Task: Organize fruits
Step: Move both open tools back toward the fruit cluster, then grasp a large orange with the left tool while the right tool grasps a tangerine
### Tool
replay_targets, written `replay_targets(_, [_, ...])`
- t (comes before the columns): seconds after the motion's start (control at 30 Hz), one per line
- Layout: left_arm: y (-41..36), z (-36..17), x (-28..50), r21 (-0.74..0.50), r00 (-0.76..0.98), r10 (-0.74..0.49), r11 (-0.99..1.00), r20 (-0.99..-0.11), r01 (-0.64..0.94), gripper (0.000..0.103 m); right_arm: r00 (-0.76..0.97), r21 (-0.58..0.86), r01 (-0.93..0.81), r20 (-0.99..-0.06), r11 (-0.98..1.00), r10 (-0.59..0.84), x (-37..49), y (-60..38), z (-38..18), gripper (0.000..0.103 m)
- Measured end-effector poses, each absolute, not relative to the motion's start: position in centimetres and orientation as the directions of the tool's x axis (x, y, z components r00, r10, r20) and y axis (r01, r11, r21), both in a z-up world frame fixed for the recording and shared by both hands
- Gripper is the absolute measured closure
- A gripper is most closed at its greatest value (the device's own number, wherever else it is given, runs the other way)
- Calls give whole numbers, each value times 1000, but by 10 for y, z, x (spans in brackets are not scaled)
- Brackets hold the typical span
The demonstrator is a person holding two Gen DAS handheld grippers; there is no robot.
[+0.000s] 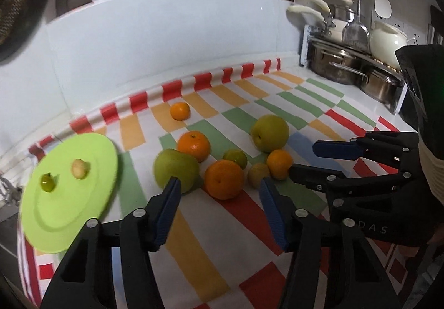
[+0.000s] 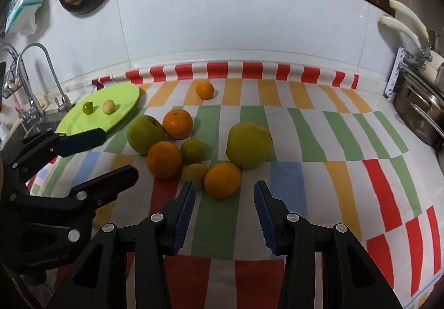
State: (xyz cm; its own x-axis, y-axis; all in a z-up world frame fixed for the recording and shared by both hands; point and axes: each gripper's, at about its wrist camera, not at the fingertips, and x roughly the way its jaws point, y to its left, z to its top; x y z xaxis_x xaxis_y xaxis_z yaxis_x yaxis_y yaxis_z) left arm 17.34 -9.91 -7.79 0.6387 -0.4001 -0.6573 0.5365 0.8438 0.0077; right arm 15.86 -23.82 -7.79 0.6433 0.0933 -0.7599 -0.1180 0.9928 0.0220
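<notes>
Nearest the lens in the right wrist view, the right tongs (image 2: 223, 191) stand wide and hold nothing, aimed at an orange (image 2: 222, 180) that sits just ahead of the gap between their blue pads. The left tongs (image 1: 219, 187) are likewise spread wide and empty, hovering low over the surface (image 1: 194, 248) with its striped cloth; a second orange (image 1: 223, 179) lies just beyond their tips.

Judging from how things lie, the sorting has barely begun. The green plate (image 1: 69, 214) at the left edge of the cloth, near the sink, carries only two small fruits: a little green one (image 1: 47, 182) and a pale yellowish one (image 1: 80, 168), near each other but apart.

Everything else waits loose on the cloth. A huddle sits mid-cloth: a green pear-like fruit (image 1: 176, 166), a third orange (image 1: 193, 145) close behind it, a small green citrus (image 1: 235, 158), a dull brownish fruit (image 1: 258, 174) and the two oranges at the tongs. A large yellow-green fruit (image 1: 269, 133) stands at the right of the huddle. One small orange (image 1: 179, 110) rests alone, well apart, toward the red-striped back edge.

So roughly two pieces are placed and eight remain, if the plate is indeed where they belong
</notes>
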Motion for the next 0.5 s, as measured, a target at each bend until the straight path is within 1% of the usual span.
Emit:
replay_targets(0.03, [-100, -81, 176, 3, 631, -402, 842, -664, 540, 49, 638, 24, -123, -764, 992, 98, 161, -239, -81, 58])
replay_targets(0.27, [-107, -97, 191, -5, 593, -399, 832, -699, 555, 49, 607, 31, -142, -787, 989, 112, 171, -238, -95, 58])
replay_targets(0.4, [-108, -100, 196, -9, 585, -401, 830, -705, 558, 50, 596, 34, -145, -794, 989, 115, 175, -239, -101, 58])
replay_targets(0.5, [-110, -99, 199, -10, 581, -408, 824, -704, 566, 53, 597, 31, -150, -794, 988, 116, 179, -239, -102, 58])
